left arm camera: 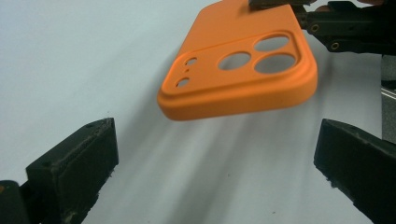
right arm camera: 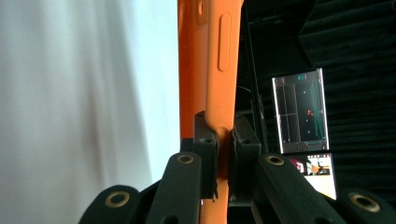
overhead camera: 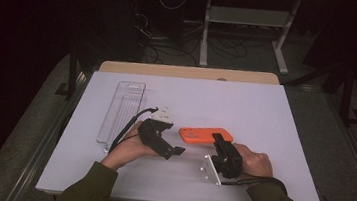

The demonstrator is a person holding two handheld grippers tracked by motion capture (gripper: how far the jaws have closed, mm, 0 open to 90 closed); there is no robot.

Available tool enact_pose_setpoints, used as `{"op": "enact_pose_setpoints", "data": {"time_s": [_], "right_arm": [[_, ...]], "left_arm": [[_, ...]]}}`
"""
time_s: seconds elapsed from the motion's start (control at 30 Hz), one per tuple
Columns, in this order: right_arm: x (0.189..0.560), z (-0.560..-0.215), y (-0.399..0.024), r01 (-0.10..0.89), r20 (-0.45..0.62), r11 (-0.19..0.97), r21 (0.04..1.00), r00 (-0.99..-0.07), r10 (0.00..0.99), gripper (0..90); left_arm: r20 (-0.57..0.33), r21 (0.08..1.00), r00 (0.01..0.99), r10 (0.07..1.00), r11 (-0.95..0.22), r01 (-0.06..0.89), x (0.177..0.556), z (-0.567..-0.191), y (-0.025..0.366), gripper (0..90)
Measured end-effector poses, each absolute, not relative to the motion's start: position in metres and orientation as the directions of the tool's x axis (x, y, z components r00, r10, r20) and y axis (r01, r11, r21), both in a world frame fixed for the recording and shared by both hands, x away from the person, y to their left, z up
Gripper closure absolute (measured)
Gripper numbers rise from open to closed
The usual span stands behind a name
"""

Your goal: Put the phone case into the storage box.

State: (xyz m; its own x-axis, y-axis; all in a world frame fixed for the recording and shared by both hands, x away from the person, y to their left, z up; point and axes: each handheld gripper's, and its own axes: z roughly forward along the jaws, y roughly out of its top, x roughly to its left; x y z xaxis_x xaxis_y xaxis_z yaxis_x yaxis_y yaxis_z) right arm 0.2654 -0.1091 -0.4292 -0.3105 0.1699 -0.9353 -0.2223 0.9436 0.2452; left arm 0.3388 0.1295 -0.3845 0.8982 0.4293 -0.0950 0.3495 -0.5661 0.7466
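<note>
Right gripper [right arm camera: 218, 154] clamps unmarked orange phone case [right arm camera: 212, 70].

No readable text, labels, brands or numbers anywhere, distant screens too small

The orange phone case [left arm camera: 243, 84] looks matt, smooth, rubbery; the clear plastic tray [overhead camera: 121, 112] near the table's left edge is glossy.

An orange phone case [overhead camera: 206, 135], camera cut-outs showing, hangs level above the white table, pinched at one end.
</note>
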Motion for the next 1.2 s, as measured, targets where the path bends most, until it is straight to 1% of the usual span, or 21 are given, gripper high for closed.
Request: {"op": "enact_pose_setpoints", "data": {"time_s": [0.07,0.17,0.2,0.43,0.6,0.7,0.97,1.17,1.2], "right_arm": [[0.267,-0.428,-0.11,-0.226,-0.935,0.94,0.255,-0.305,0.181,82.0],[0.268,-0.426,-0.112,-0.221,-0.929,0.937,0.27,-0.316,0.193,82.0],[0.267,-0.426,-0.112,-0.206,-0.921,0.937,0.282,-0.331,0.204,81.9],[0.269,-0.423,-0.115,-0.193,-0.904,0.927,0.323,-0.353,0.241,82.0],[0.27,-0.422,-0.116,-0.185,-0.895,0.921,0.344,-0.361,0.262,81.9],[0.271,-0.422,-0.116,-0.185,-0.887,0.91,0.372,-0.358,0.291,82.0],[0.274,-0.42,-0.118,-0.16,-0.86,0.896,0.415,-0.389,0.329,81.9],[0.275,-0.419,-0.12,-0.144,-0.844,0.882,0.449,-0.394,0.365,81.9],[0.275,-0.419,-0.12,-0.142,-0.834,0.879,0.455,-0.412,0.366,81.9]], "left_arm": [[-0.09,0.744,0.898,0.43,-0.57,0.348,0.339,-0.385,0.13,0.0],[-0.102,0.744,0.894,0.436,-0.563,0.36,0.338,-0.386,0.13,0.0],[-0.101,0.745,0.894,0.436,-0.563,0.358,0.339,-0.386,0.129,0.0],[-0.095,0.741,0.893,0.44,-0.568,0.359,0.339,-0.386,0.13,0.0],[-0.099,0.735,0.895,0.435,-0.574,0.361,0.339,-0.387,0.131,0.0],[-0.1,0.732,0.896,0.433,-0.578,0.361,0.339,-0.388,0.13,0.0],[-0.088,0.737,0.899,0.43,-0.579,0.349,0.339,-0.389,0.13,0.0],[-0.078,0.743,0.901,0.426,-0.578,0.337,0.338,-0.39,0.128,0.0],[-0.073,0.74,0.903,0.422,-0.584,0.333,0.339,-0.39,0.129,0.0]]}}
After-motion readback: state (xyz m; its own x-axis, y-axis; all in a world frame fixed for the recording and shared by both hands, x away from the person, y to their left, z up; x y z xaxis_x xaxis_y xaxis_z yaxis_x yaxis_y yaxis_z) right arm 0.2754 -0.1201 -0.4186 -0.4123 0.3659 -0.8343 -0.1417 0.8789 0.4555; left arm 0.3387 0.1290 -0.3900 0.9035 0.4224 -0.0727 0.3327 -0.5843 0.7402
